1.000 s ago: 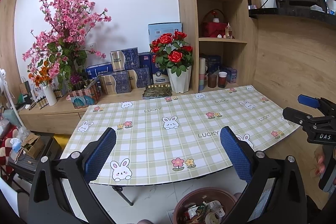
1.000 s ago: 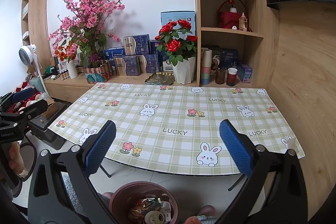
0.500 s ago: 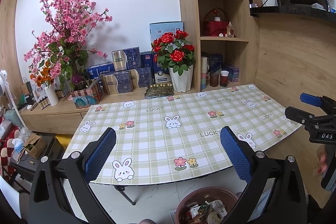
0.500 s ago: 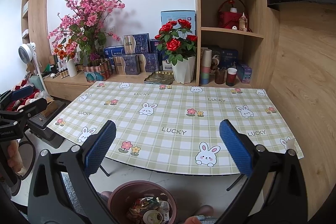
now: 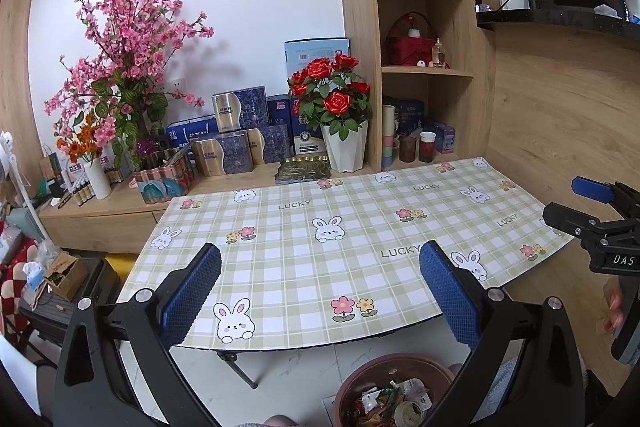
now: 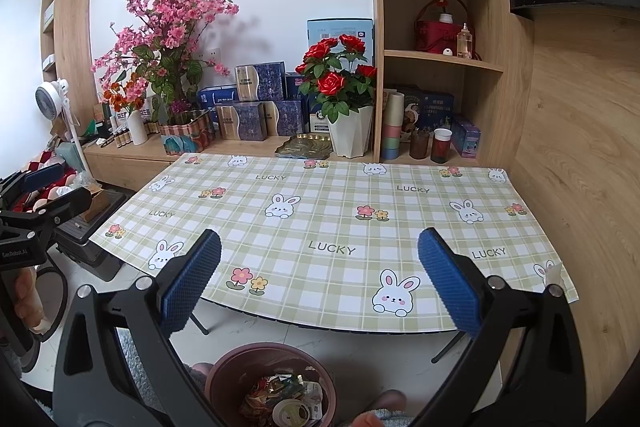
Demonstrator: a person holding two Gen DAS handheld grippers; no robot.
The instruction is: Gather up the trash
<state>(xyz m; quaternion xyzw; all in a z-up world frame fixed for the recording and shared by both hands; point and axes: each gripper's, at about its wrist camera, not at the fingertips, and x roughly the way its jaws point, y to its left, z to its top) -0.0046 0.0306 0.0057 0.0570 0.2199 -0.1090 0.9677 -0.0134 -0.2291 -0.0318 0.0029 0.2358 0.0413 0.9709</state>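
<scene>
A brown round trash bin (image 6: 224, 375) stands on the floor just in front of the table, with wrappers and a tape roll (image 6: 288, 409) inside; it also shows in the left wrist view (image 5: 404, 367). My left gripper (image 5: 320, 291) is open and empty, held above the table's near edge. My right gripper (image 6: 320, 287) is open and empty, over the same edge and above the bin. Each gripper shows at the side of the other's view: the right one (image 5: 596, 207), the left one (image 6: 44, 191).
The table carries a green checked cloth with rabbits (image 6: 332, 219). Behind it a low wooden sideboard (image 5: 120, 199) holds flower vases, blue boxes and a white pot of red roses (image 6: 348, 135). A shelf unit (image 6: 440, 59) and a wooden wall (image 6: 580, 147) stand on the right. Clutter lies on the floor at left.
Both grippers have drifted slightly back and up from the table; the view has shifted a little. Both stay open and empty.
</scene>
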